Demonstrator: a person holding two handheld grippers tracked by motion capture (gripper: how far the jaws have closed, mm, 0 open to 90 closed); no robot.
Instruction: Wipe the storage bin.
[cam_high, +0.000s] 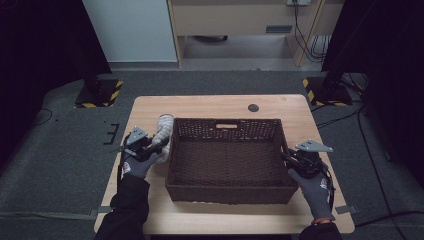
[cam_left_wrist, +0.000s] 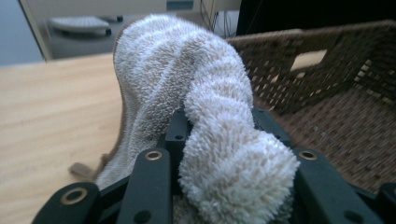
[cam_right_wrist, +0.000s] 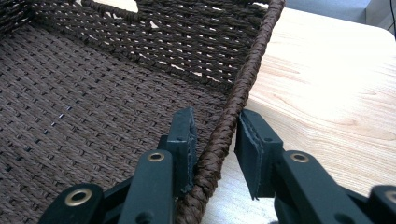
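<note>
Fluffy terry-cloth towel (cam_left_wrist: 187, 93), rough woven wicker basket (cam_high: 230, 192), smooth matt wooden table (cam_high: 200, 105)

High view: sits above the person's side, looking forward and down on the whole table (cam_high: 210, 102), with floor and far wall beyond.
High view distance: far back, both forearms coming in from the bottom edge.
Left gripper view: rides low on the left gripper (cam_left_wrist: 224, 186), facing along its jaws, very close on a rolled towel (cam_left_wrist: 205, 107), the table's far edge and room behind.
Right gripper view: rides on the right gripper (cam_right_wrist: 215, 140), angled down along its jaws, close on a basket (cam_right_wrist: 233, 102) rim.
Shared, all three: the brown woven basket and the pale wooden tabletop.
Shared, high and left: towel at the basket's left wall.
</note>
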